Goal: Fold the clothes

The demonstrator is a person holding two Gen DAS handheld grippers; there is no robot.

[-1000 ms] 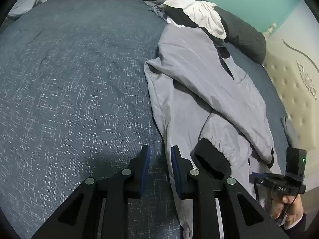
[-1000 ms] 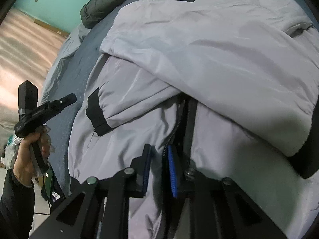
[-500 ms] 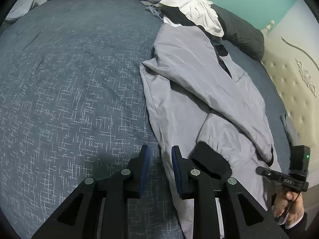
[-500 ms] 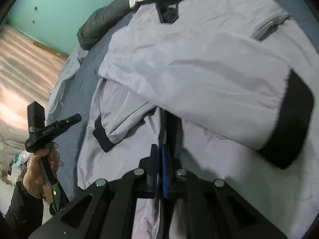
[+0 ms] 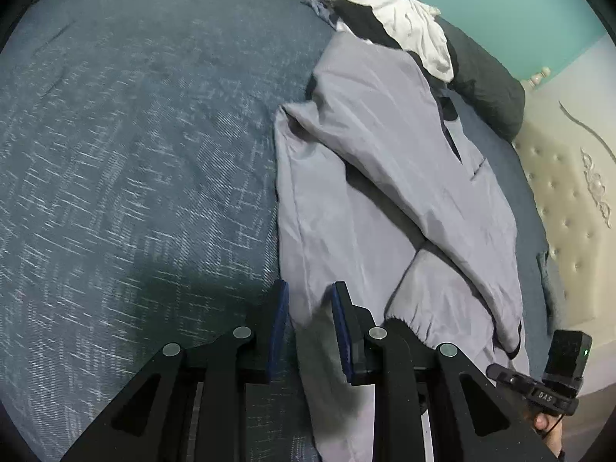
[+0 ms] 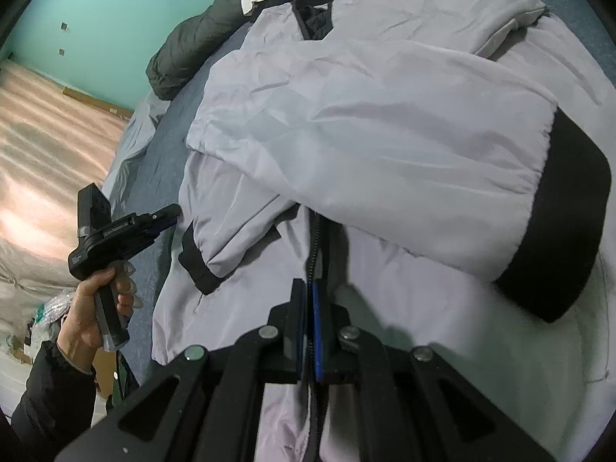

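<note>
A light grey jacket (image 5: 385,192) with black cuffs lies on the blue bed cover (image 5: 134,154), both sleeves folded across its front. My left gripper (image 5: 308,288) is open and low over the jacket's side edge; the fabric runs between its blue pads without being pinched. In the right wrist view the jacket (image 6: 385,115) fills the frame, with a large black cuff (image 6: 558,231) at right. My right gripper (image 6: 308,285) is shut on the jacket's zipper edge near the hem. The left gripper (image 6: 169,213), held by a hand (image 6: 88,315), shows beside the smaller cuff (image 6: 196,265).
A white garment (image 5: 412,27) and a dark rolled duvet (image 5: 485,77) lie beyond the jacket's collar. A padded cream headboard (image 5: 569,200) stands at the right. The bed's edge and the floor (image 6: 38,134) show at left in the right wrist view.
My right gripper's jaws closed on the zipper edge. My left gripper sank and shifted toward the jacket, so its pads now straddle the side edge instead of bare bed cover.
</note>
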